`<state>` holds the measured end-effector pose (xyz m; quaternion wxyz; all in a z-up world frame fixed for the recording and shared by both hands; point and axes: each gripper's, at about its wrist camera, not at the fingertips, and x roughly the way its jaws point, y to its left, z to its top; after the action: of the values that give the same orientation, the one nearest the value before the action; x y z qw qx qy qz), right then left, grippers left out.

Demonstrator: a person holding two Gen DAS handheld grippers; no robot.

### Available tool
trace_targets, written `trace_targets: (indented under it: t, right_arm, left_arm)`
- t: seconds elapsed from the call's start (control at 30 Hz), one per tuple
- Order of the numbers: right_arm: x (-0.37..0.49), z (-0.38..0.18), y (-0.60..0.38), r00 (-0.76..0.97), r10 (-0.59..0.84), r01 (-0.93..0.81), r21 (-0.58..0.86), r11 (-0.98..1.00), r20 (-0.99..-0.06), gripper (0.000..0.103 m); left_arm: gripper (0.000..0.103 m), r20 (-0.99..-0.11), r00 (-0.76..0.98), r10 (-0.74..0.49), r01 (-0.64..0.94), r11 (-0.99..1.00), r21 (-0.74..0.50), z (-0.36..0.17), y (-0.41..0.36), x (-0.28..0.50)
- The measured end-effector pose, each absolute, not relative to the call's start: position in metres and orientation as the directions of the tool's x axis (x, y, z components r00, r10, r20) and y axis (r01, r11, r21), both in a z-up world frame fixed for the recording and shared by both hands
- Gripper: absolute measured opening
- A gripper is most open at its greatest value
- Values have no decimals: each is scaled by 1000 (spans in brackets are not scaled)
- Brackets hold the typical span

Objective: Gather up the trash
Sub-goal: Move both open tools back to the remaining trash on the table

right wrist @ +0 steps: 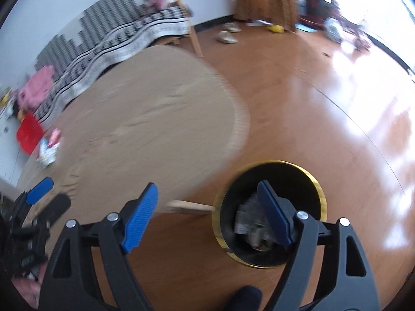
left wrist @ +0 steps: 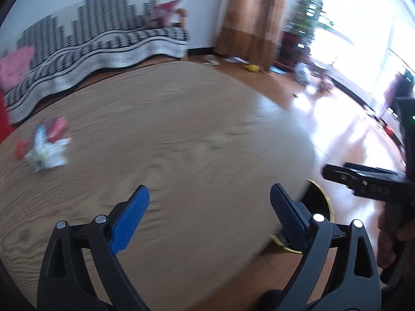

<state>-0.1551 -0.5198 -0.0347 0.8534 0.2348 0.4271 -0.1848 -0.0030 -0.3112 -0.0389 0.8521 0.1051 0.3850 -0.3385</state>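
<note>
Crumpled wrappers [left wrist: 46, 145] lie near the surface's [left wrist: 181, 129] left edge: likely light, soft, crushable; pinch the bunched middle. Left gripper [left wrist: 208, 207] and right gripper [right wrist: 207, 207] both spread, empty.

Table: round top with pale wood grain [left wrist: 181, 134], blurred by motion; a wooden crossbar shows under its edge in the right wrist view.
Sofa: behind the table against the white wall, draped in a black-and-white patterned cover [left wrist: 103, 44].
Pink bundle: soft pink cloth or toy [right wrist: 39, 88] on the sofa's near end.
Red item: flat red plastic piece [right wrist: 29, 132] beside the table's left edge; what it is cannot be told.
Curtain: brown, hanging to the floor [left wrist: 251, 18].
Plant: green foliage in a dark red pot [left wrist: 301, 26] by the bright window.
Floor: glossy orange-brown wood [right wrist: 311, 108] with window glare.
Slippers: pale pair [right wrist: 228, 36] near the curtain.
Yellow object: small, on the floor [right wrist: 276, 28] by the curtain's foot.
</note>
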Motion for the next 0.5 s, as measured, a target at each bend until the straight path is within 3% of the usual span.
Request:
trace_targets:
  t: [0.4,0.5]
  right_arm:
    - [8,-22,-336,611,116,176,278,944,-783,76]
    - [47,-19,-294,612,166,103,286,953,-773,71]
  left_arm:
    - [92,-743,630,-228,250,965,-84,-29,-106,109]
    - [92,-756,629,-183,179,980,-89,-30,-71,119]
